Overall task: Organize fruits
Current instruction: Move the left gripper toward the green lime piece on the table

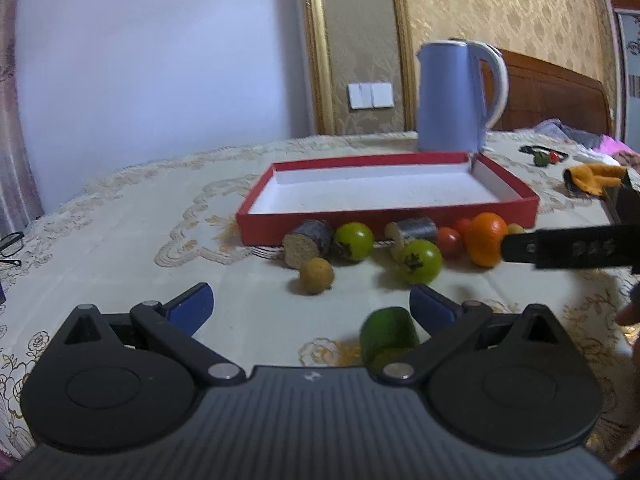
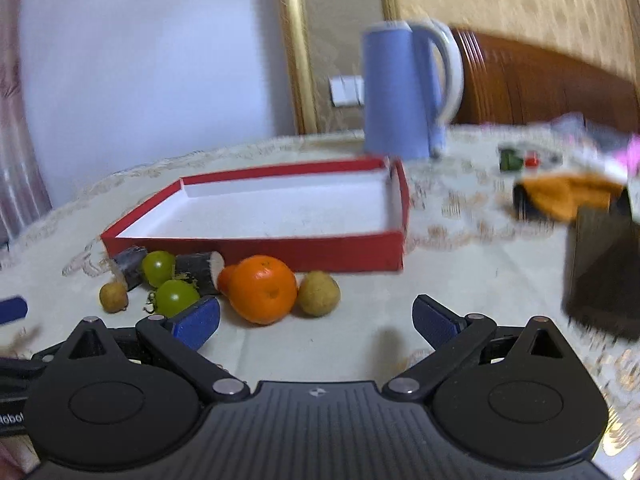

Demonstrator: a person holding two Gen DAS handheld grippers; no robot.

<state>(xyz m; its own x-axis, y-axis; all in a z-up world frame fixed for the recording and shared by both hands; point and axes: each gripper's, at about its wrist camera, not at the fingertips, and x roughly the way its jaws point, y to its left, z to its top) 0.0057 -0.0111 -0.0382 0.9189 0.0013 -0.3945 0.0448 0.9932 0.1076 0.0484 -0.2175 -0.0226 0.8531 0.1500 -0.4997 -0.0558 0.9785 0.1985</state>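
Note:
A red box (image 1: pixel 384 222) with a white inside lies on the table, also in the right wrist view (image 2: pixel 256 250). In front of it lie an orange (image 1: pixel 485 238) (image 2: pixel 262 289), two green tomatoes (image 1: pixel 419 261) (image 1: pixel 353 241), small red tomatoes (image 1: pixel 449 240), two dark cane pieces (image 1: pixel 308 242) (image 1: pixel 412 231) and brownish round fruits (image 1: pixel 316 275) (image 2: pixel 319 293). A green cylinder piece (image 1: pixel 387 338) lies by my left gripper's right finger. My left gripper (image 1: pixel 311 304) is open and empty. My right gripper (image 2: pixel 316 320) is open and empty, just short of the orange.
A blue kettle (image 1: pixel 456 96) stands behind the box. Orange cloth (image 1: pixel 596 178), a dark box (image 2: pixel 604 272) and small items lie at the right. Glasses (image 1: pixel 10 246) lie at the table's left edge. The right gripper's body (image 1: pixel 572 246) reaches in from the right.

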